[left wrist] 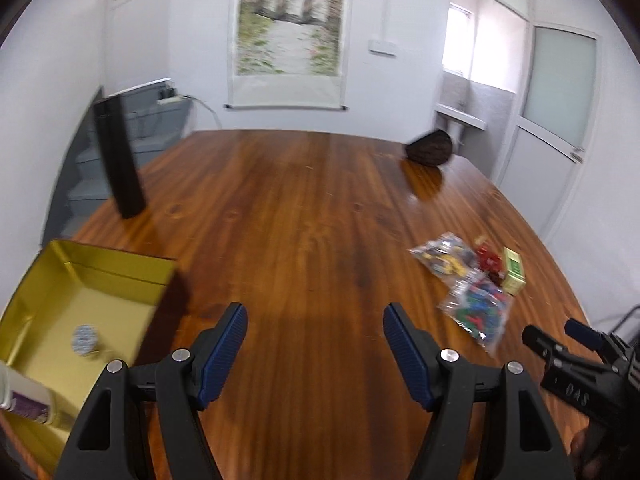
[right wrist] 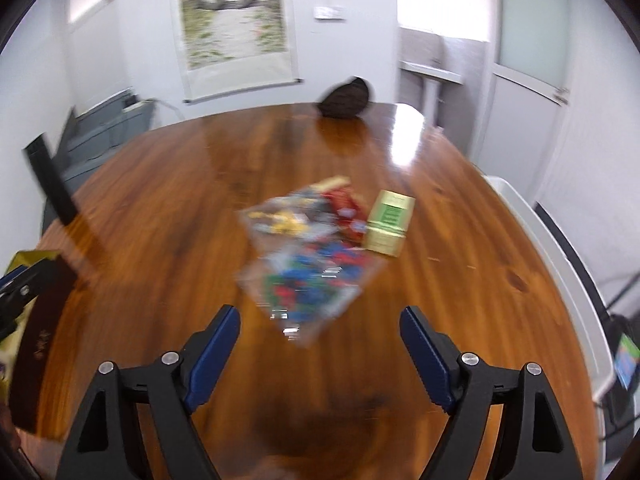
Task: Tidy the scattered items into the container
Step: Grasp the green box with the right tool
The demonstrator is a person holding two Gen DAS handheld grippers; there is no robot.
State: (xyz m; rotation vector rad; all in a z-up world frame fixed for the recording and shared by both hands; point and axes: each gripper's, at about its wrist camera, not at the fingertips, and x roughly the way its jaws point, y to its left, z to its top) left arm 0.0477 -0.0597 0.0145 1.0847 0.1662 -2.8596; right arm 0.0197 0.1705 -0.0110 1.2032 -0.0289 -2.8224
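A gold tin box [left wrist: 80, 292] lies open at the left of the wooden table [left wrist: 300, 208]; a small round white item [left wrist: 84, 340] and a white tube with a purple label [left wrist: 28, 400] lie inside it. My left gripper [left wrist: 315, 320] hangs open and empty just right of the tin. To the right lie a clear bag of coloured pieces [right wrist: 312, 280], a bag of yellow pieces [right wrist: 284, 220], a red packet [right wrist: 348, 212] and a green carton [right wrist: 390, 222]. My right gripper [right wrist: 320, 320] is open, its fingers just short of the coloured bag, touching nothing.
A tall black box [left wrist: 120, 160] stands upright at the back left. A dark woven object [left wrist: 430, 148] sits at the table's far edge. A white bin [right wrist: 560, 264] runs along the table's right side. The tin's dark outer wall [right wrist: 40, 340] shows at the left.
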